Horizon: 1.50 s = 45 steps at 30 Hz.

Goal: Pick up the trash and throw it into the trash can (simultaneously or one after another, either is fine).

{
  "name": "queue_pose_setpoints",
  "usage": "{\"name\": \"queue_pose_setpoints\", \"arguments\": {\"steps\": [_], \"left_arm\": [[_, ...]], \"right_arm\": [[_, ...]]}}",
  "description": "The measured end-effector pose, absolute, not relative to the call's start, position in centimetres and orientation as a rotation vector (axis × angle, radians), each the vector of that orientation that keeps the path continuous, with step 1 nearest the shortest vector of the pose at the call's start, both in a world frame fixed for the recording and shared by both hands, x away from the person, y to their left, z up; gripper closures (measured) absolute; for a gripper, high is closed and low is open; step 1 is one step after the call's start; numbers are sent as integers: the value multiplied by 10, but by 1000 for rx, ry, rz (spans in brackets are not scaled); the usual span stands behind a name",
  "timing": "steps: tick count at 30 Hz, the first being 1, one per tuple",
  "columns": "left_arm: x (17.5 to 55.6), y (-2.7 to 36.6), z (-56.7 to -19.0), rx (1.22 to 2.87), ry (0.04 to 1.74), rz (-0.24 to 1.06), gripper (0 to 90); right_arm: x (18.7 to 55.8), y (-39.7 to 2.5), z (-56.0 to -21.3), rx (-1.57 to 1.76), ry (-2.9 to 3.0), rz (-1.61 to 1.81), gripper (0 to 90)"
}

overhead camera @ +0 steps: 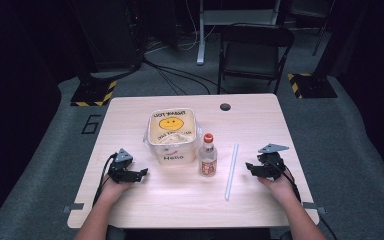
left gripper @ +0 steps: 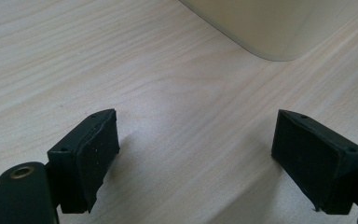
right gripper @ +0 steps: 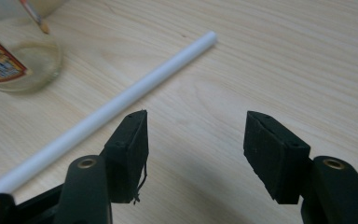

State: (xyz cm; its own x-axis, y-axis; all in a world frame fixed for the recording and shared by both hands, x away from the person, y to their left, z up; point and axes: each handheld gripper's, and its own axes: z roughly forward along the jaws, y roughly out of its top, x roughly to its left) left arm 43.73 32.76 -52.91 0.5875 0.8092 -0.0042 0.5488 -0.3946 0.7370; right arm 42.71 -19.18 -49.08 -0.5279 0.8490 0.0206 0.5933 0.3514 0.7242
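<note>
A clear plastic tub [overhead camera: 172,135] with a yellow smiley face and the word "Hello" stands mid-table. Right of it is a small clear bottle [overhead camera: 208,156] with a red cap and a red label. A long white straw [overhead camera: 231,171] lies on the wood right of the bottle. My left gripper [overhead camera: 141,173] rests on the table left of the tub, open and empty; the tub's corner [left gripper: 265,28] shows beyond its jaws. My right gripper [overhead camera: 250,167] rests right of the straw, open and empty, with the straw [right gripper: 121,100] and the bottle's base [right gripper: 14,60] just ahead.
The light wooden table [overhead camera: 260,125] has a dark round cable hole [overhead camera: 225,106] near its far edge. Behind the table stand a black folding chair [overhead camera: 252,50] and cables on grey carpet. Yellow-and-black striped bases [overhead camera: 95,92] sit on the floor at both far corners.
</note>
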Motion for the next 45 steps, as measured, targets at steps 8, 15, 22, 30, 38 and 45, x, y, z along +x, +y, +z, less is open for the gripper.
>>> {"name": "queue_pose_setpoints", "arguments": {"steps": [8,15,22,30,38,45], "left_arm": [[437,328,-529,2104,1072,468,146],[437,328,-529,2102,1074,466,146],[437,328,-529,2102,1074,466,146],[438,328,-529,2103,1071,466,146],[438,328,-529,2103,1069,464,146],[438,328,-529,2103,1070,464,146]], "right_arm": [[423,-174,-476,1168,2297,1035,408],[422,-163,-469,1112,2344,1052,429],[419,-155,-458,1067,2360,1105,458],[420,-147,-443,1024,2391,1181,491],[421,-142,-434,1023,2399,1214,475],[420,-137,-424,981,2392,1231,476]]}}
